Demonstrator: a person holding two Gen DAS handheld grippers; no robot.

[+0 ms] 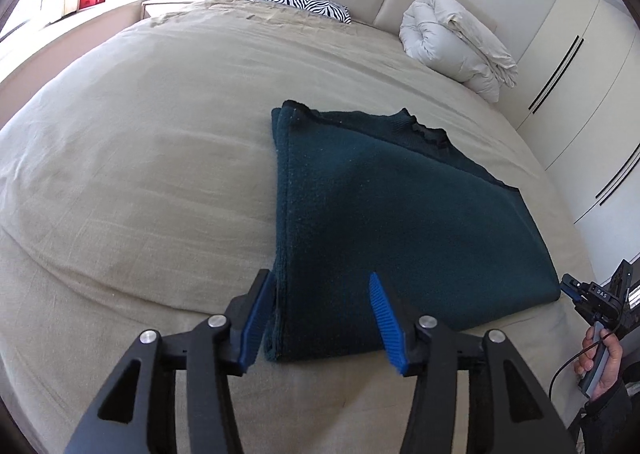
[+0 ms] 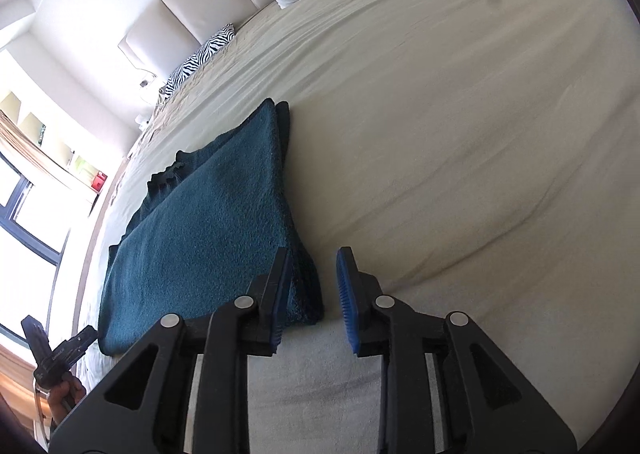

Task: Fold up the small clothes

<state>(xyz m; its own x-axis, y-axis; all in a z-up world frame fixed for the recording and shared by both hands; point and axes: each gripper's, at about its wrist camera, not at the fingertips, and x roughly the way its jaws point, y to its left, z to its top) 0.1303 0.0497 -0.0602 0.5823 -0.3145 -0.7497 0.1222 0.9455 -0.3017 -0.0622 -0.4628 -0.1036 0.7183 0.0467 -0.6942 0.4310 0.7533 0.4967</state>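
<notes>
Both grippers sit at the near edge of the sweater [image 1: 392, 214], one at each near corner, which reads like a fold just laid down and let go. The left gripper [image 1: 320, 324] has its jaws standing fairly wide, straddling the sweater's near left corner with nothing pinched; the blue pads [image 1: 252, 330] are clear of the cloth, so it holds nothing. The right gripper [image 2: 314, 300] is parted only narrowly, its left pad right beside the sweater's stacked corner and the other over bare bed [image 2: 460, 134]; no cloth between them, so nothing is gripped there either. The sweater lies flat in the middle of the bed, near the front edge, well apart from the rolled duvet [image 1: 456, 42] and the zebra pillow [image 1: 300, 4] up at the headboard. It is dark teal, fuzzy knit, folded into a rough rectangle, layers showing at the left edge and a black collar trim peeking out at the far side. My read: one fold is done and another may follow.
</notes>
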